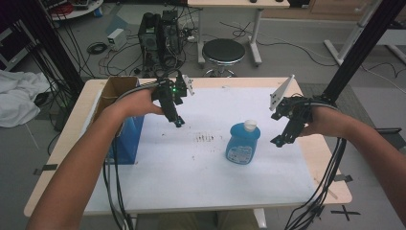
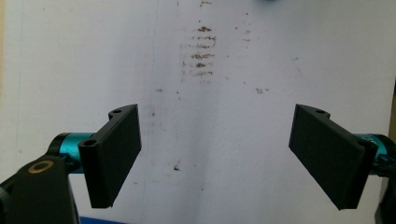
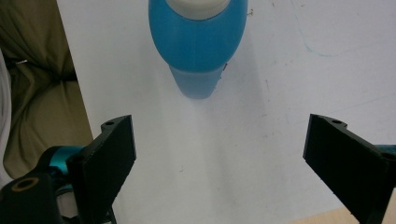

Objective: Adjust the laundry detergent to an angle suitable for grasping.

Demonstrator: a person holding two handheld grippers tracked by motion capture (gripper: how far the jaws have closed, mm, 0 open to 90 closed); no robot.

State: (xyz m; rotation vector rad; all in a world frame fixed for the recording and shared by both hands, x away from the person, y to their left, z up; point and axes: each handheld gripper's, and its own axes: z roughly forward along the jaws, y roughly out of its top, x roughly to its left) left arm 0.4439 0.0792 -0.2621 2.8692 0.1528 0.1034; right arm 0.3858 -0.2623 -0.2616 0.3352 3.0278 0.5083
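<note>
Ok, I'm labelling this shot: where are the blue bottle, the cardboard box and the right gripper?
blue bottle point(image 1: 242, 143): high view, on its body.
cardboard box point(image 1: 114, 87): high view, on its inner wall.
right gripper point(image 1: 278, 141): high view, between its jaw tips.

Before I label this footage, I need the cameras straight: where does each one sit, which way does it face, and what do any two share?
High view: above the person's side, looking forward and down on the table; both forearms, left gripper and right gripper show.
Left gripper view: rides the left gripper, looking down on the white tabletop and its brown smudges; its open jaws show.
Right gripper view: rides the right gripper, facing the blue bottle; its open jaws show.
Shared: the blue bottle appears in the high and right gripper views.
</note>
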